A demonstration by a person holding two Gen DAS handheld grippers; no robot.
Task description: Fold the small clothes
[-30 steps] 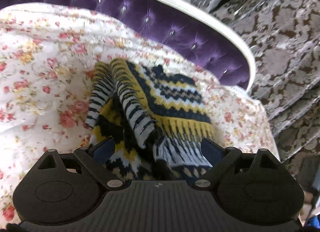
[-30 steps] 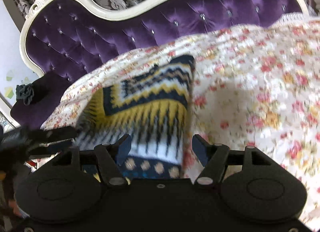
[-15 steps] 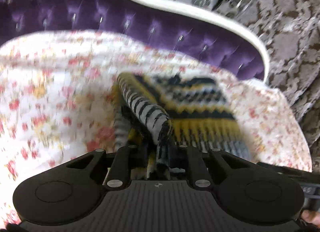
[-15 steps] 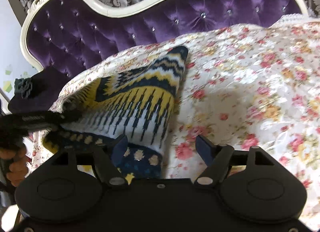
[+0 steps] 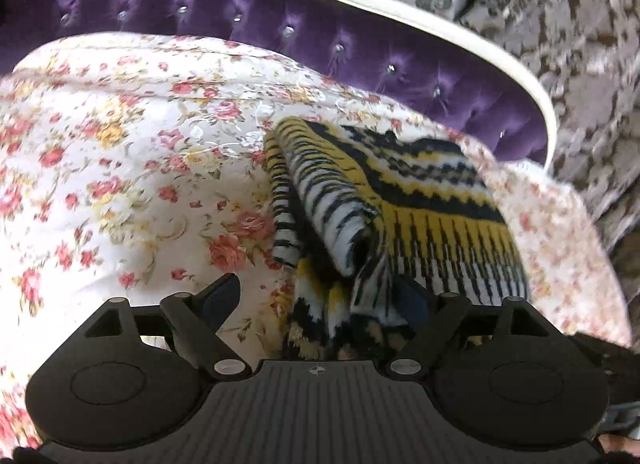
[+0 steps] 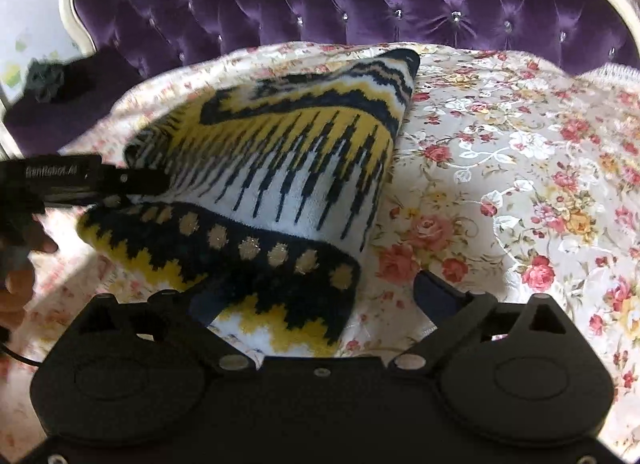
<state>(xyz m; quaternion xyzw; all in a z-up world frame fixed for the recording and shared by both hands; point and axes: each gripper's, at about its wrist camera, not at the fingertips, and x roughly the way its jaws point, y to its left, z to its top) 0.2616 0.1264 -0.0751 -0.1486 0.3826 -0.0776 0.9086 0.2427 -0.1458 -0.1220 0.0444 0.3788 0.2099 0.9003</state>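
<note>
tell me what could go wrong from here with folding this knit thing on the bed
1. The striped sleeve lies bunched across the patterned knit garment; folding over it would likely leave a lump.
2. Both grippers are opening with the garment's hem between their fingers: left gripper, right gripper. The fabric may slump or snag on a finger when they pull away.
3. The garment sits near the edge of the floral bedspread, so a tug might drag it off.

Fuzzy knit sweater (image 6: 304,168); glossy tufted velvet headboard (image 6: 360,12).

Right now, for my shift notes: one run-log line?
sweater: part-folded on floral bedspread | left tongs: opening, astride hem | right tongs: opening, astride corner
</note>
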